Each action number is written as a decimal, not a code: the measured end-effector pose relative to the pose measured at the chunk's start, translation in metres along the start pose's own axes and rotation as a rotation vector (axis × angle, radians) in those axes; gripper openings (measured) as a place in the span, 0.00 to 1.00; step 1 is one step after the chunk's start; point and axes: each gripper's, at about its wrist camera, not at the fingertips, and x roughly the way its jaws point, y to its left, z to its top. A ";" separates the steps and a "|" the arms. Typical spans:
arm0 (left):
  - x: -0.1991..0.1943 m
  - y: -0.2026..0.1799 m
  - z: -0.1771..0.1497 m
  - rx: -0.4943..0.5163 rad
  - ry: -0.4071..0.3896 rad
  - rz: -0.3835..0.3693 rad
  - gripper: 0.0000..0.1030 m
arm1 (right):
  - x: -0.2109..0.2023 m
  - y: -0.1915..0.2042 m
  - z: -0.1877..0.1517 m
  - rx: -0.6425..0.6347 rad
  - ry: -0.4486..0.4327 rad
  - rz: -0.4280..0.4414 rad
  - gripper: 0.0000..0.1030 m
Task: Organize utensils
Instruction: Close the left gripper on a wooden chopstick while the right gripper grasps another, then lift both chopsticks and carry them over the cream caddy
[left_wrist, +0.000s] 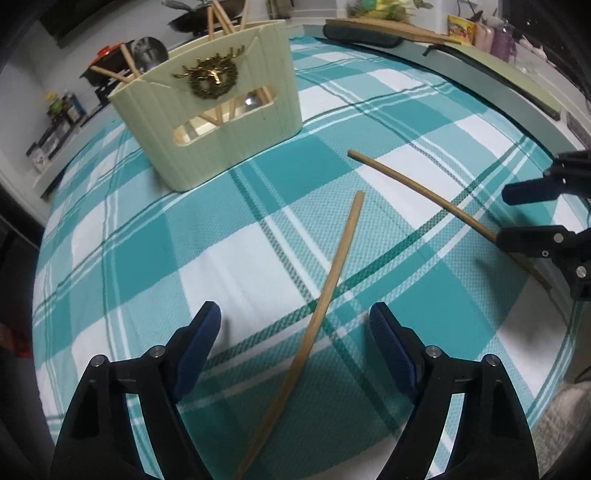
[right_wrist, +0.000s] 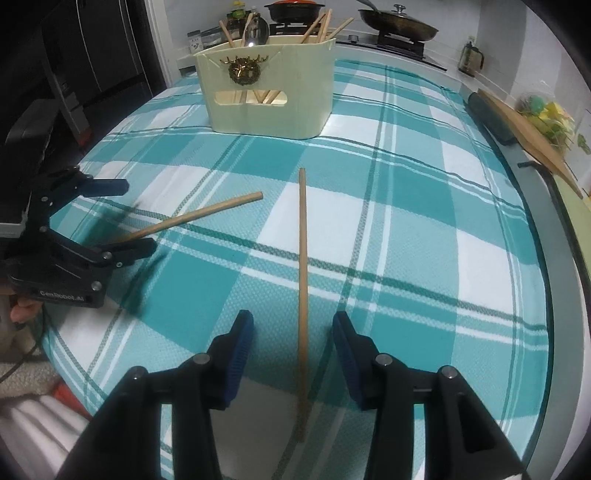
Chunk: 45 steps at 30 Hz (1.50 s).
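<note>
Two wooden chopsticks lie apart on the teal plaid tablecloth. My left gripper is open and straddles one chopstick, with a gap on both sides of it. The right wrist view shows that left gripper over the near end of the same chopstick. My right gripper is open around the other chopstick, and its pads stand clear of it. From the left wrist view, the right gripper sits at the right over that chopstick. Further back, a cream utensil holder holds several chopsticks and a spoon.
A stove with a pan and a pot lies behind the table. A wooden board and a dark roll lie along the table's right edge. A hand holds the left gripper's body.
</note>
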 end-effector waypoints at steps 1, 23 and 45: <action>0.006 -0.002 0.005 0.009 0.012 -0.011 0.79 | 0.004 -0.002 0.008 -0.009 0.009 -0.002 0.44; -0.008 0.021 0.022 -0.138 -0.102 -0.130 0.05 | 0.076 -0.017 0.103 0.032 0.006 0.067 0.06; -0.152 0.085 -0.008 -0.380 -0.528 -0.190 0.05 | -0.128 0.009 0.075 0.027 -0.548 0.077 0.06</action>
